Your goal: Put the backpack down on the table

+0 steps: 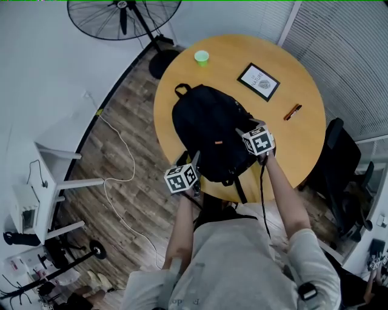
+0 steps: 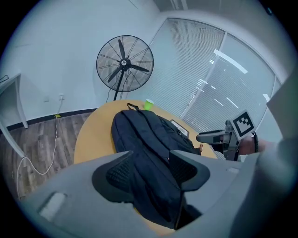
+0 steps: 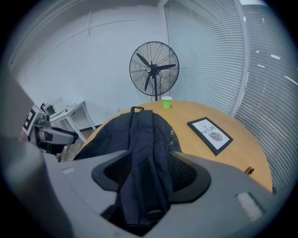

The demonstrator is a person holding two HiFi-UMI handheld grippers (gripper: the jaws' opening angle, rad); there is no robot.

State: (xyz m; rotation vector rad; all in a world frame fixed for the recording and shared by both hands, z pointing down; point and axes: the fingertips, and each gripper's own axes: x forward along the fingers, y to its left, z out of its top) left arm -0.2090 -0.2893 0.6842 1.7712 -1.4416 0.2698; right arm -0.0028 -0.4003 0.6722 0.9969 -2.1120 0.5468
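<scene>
A round table (image 1: 303, 66) fills the upper centre of the head view. The backpack (image 1: 209, 130) lies on its near left part, handle toward the far edge. Behind it, by the far edge, stands a cup (image 1: 201, 57). A frame (image 1: 259, 82) lies right of the cup, and a pen (image 1: 293, 112) lies nearer and further right. The left gripper (image 1: 194, 159) is at the backpack's near left corner, the right gripper (image 1: 243, 131) over its right side. A fan (image 1: 124, 18) stands at upper left behind the table, a chair (image 1: 339, 163) to its right.

Head view looks steeply down over surface (image 1: 303, 142); both gripper views sit close behind backpack (image 2: 139, 135), facing fan (image 3: 153, 69); all share backpack.
</scene>
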